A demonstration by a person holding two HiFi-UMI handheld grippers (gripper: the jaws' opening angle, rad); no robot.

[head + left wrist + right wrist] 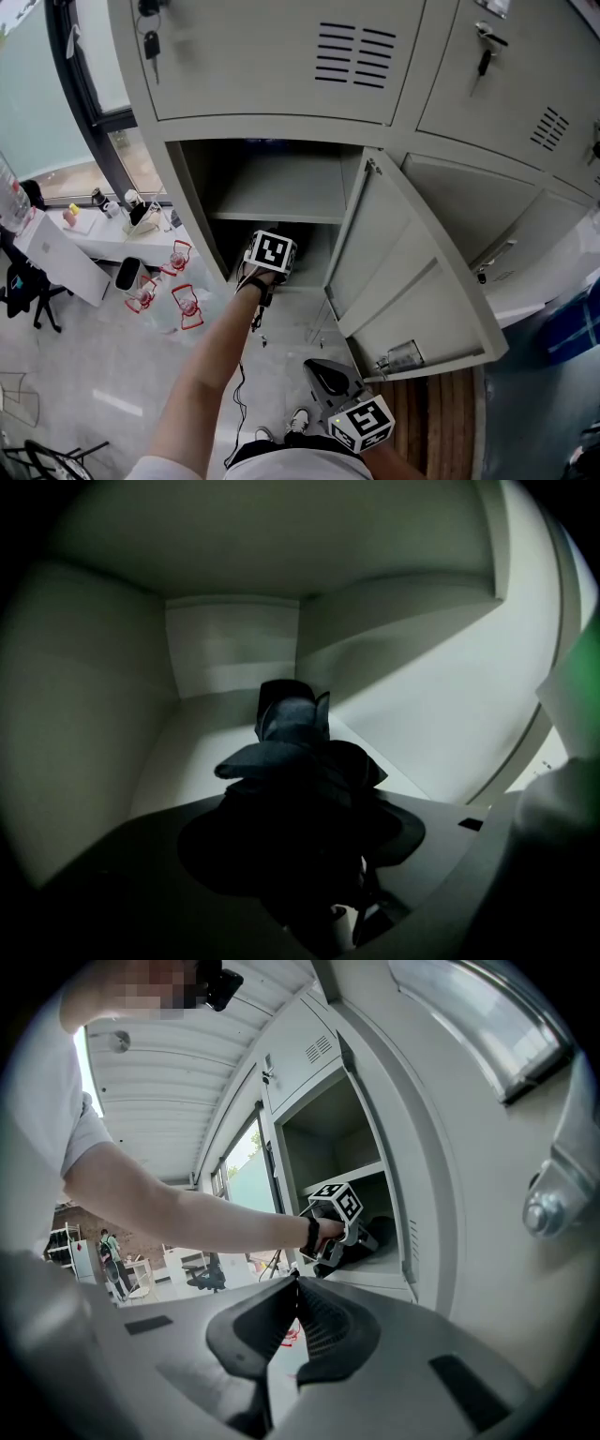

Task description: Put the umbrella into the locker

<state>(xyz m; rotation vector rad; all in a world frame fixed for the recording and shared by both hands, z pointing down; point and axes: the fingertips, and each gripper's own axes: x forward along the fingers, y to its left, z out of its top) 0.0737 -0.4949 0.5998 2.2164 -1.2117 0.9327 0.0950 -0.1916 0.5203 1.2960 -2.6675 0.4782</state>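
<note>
The person's left arm (211, 375) stretches forward and down, nearly straight from shoulder to wrist, into the lower compartment of the open grey locker (244, 84), beneath its inner shelf (281, 192). The left hand (251, 279) grips the handle just at the compartment's mouth, wrist bent a little, with the marker cube riding on top. The left tongs (361, 1239) slant downward towards the compartment floor, and their jaws stand spread wide. The folded dark umbrella (291, 733) lies between them on that floor, its far end pointing at the back corner; the bundled fabric fills the gap, and the view is dark there, but the pads look clear of it. Seen from the right gripper view, the umbrella is a dark shape already inside the compartment, just beyond the left tongs. The locker door (412, 281) hangs swung out to the right. The right tongs (294, 1288) are held low and close to the person's waist, beside the door's lower edge, tilted only slightly downward and aimed towards the locker. Their jaws are pressed together with nothing between them.
</note>
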